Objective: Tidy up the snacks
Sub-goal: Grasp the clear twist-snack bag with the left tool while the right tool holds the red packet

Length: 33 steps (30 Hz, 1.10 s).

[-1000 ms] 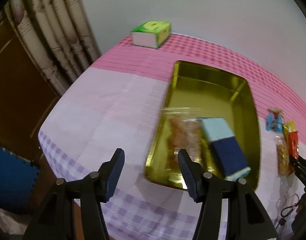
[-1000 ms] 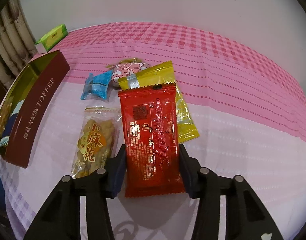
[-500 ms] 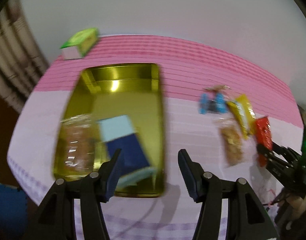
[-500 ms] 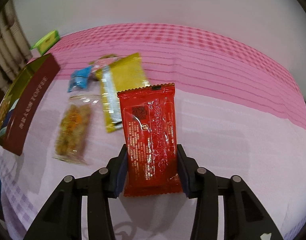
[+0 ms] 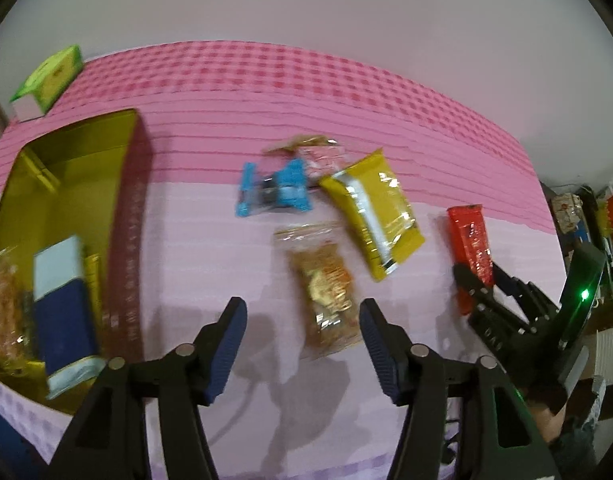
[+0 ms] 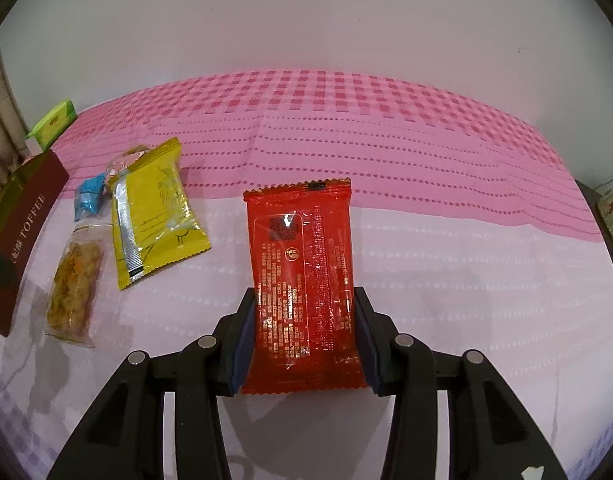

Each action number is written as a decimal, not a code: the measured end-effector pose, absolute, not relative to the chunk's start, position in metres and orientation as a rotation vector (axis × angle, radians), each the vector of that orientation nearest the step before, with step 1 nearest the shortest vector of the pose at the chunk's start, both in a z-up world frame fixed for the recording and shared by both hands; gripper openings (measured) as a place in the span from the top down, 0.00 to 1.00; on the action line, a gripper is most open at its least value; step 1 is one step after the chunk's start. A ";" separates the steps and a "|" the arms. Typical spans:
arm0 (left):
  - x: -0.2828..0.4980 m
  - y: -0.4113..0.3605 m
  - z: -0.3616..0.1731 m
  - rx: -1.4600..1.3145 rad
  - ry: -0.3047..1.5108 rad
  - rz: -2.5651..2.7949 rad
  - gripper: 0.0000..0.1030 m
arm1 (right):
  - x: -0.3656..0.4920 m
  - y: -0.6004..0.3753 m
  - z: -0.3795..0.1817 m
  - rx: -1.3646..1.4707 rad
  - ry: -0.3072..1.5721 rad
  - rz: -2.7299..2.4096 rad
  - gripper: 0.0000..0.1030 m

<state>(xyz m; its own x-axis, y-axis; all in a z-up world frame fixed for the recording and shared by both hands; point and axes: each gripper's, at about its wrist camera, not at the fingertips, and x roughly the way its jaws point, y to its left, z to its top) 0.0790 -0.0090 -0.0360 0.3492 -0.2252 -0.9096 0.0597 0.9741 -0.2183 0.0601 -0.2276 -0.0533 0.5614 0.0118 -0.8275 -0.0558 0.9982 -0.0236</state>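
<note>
Holding blue box (image 5: 62, 312) and clear snack bag (image 5: 4, 312), gold tin (image 5: 86, 148)

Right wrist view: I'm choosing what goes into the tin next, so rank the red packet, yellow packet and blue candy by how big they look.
1. red packet, though it sits nearest the camera in the right gripper, which inflates it.
2. yellow packet.
3. blue candy, plainly smallest and partly hidden.

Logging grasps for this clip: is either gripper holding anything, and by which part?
The right gripper clamps the red snack packet across its lower half, fingers on its two long side edges. The left gripper is open and holds nothing.
</note>
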 end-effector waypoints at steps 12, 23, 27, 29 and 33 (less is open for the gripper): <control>0.098 -0.044 -0.067 -0.094 1.277 -0.164 0.38 | 0.057 -0.230 -0.053 -0.037 0.966 0.048 0.59; 0.102 -0.046 -0.081 -0.076 1.294 -0.127 0.39 | 0.057 -0.230 -0.052 -0.031 0.969 0.050 0.58; 0.104 -0.045 -0.086 -0.070 1.305 -0.135 0.57 | 0.058 -0.229 -0.052 -0.033 0.970 0.050 0.58; 0.105 -0.045 -0.085 -0.063 1.306 -0.129 0.60 | 0.058 -0.229 -0.052 -0.035 0.970 0.050 0.58; 0.103 -0.041 -0.085 -0.061 1.301 -0.140 0.63 | 0.058 -0.229 -0.052 -0.033 0.969 0.050 0.58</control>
<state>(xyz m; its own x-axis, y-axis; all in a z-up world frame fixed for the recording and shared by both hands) 0.1028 -0.0414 -0.0850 0.2591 -0.1375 -0.9560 0.0689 0.9899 -0.1237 0.0581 -0.2290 -0.0519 0.5647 0.0277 -0.8248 -0.0575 0.9983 -0.0059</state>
